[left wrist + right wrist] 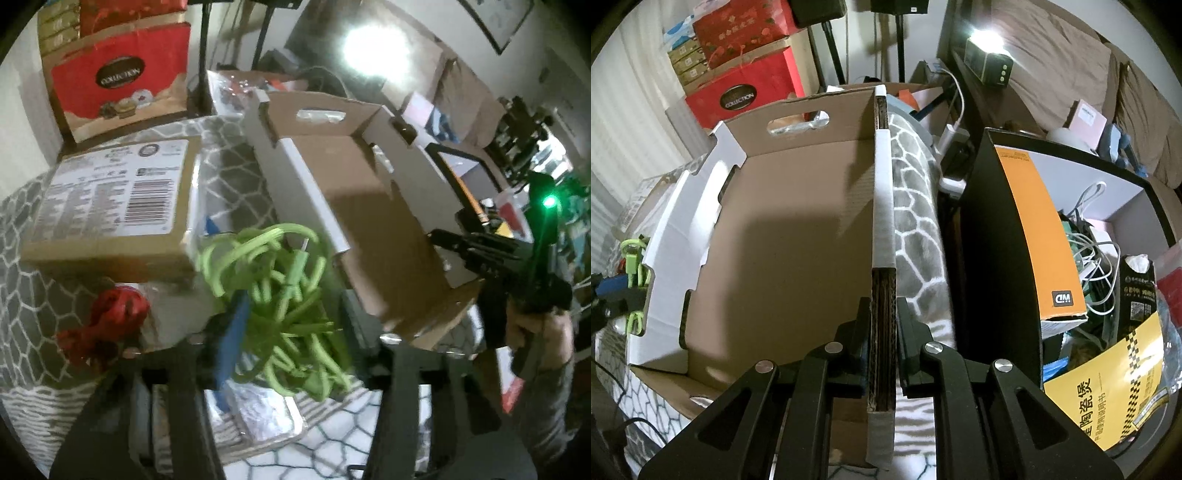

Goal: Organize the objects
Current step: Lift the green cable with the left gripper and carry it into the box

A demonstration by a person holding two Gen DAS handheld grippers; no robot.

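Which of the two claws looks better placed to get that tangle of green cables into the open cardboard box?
Left. The green cables sit right between the left claw fingers, beside the cardboard box. The right claw is busy, shut on the box's wall.

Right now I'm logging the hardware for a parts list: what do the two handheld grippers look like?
The right gripper is matte black, with angular linkage arms, triangular cut-outs, round silver pivot screws and blue pads inside its jaws. Seen from the left wrist, it carries a glowing green light. The left gripper is blurred: dark frame, one blue pad.
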